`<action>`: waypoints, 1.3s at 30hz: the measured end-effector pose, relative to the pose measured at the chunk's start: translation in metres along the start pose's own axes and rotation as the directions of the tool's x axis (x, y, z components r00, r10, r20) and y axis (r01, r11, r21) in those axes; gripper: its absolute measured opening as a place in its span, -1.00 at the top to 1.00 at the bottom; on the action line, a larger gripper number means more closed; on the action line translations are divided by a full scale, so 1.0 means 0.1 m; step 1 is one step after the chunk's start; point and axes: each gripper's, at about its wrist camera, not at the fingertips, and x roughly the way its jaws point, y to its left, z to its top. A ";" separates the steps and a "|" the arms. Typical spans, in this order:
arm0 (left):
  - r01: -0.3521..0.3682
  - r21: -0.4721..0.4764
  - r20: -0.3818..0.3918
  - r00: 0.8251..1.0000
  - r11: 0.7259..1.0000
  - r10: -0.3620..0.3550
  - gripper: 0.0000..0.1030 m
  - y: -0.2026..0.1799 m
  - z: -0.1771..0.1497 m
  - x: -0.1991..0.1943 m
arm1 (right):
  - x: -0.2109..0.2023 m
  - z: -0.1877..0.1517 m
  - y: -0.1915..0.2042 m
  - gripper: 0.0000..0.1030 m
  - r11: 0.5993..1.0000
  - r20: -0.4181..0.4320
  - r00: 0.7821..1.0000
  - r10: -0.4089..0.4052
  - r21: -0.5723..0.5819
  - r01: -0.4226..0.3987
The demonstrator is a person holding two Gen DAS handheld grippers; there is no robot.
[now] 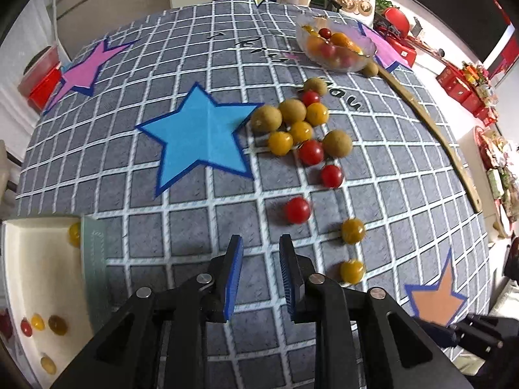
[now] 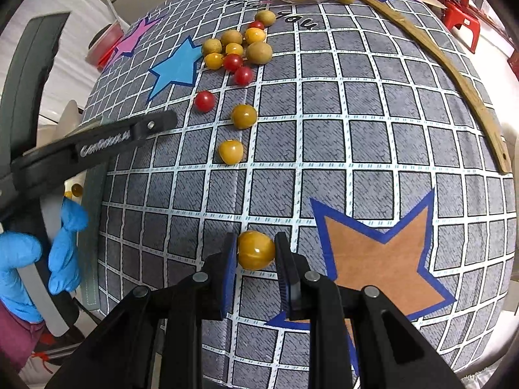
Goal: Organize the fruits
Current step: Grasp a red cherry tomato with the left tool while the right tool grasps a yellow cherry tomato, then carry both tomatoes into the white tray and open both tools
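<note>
My right gripper [image 2: 256, 253] is shut on a yellow cherry tomato [image 2: 255, 250], held just above the checked tablecloth beside an orange star. My left gripper [image 1: 261, 253] is open and empty over the cloth. Ahead of it lie a red tomato [image 1: 297, 210] and two yellow tomatoes [image 1: 353, 230] [image 1: 352, 271]. Farther on is a cluster of red and yellow tomatoes and brown longans [image 1: 300, 128]. A white tray [image 1: 42, 275] at the left holds several small tomatoes. A glass bowl [image 1: 335, 48] at the far side holds more fruit.
A curved wooden strip [image 1: 431, 126] lies along the right side of the table. Red boxes and shelves stand beyond the table's right edge. In the right wrist view the left gripper's black arm [image 2: 97, 149] and a blue-gloved hand [image 2: 65, 243] are at the left.
</note>
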 end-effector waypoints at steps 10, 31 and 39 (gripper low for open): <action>-0.043 0.007 0.018 0.999 0.999 0.043 -0.52 -0.14 0.21 0.23 | -0.07 -0.06 -0.05 0.51 1.000 0.005 1.000 0.015 0.015 -0.015; 0.006 -0.020 0.000 1.000 1.000 -0.006 0.59 -0.06 0.05 0.04 | -0.19 -0.07 -0.10 0.51 0.999 0.029 0.999 0.018 0.044 -0.019; -0.012 -0.085 0.033 0.999 0.996 0.015 0.58 0.24 -0.19 -0.29 | -0.14 0.06 0.18 0.51 1.000 0.025 0.999 0.029 -0.012 -0.029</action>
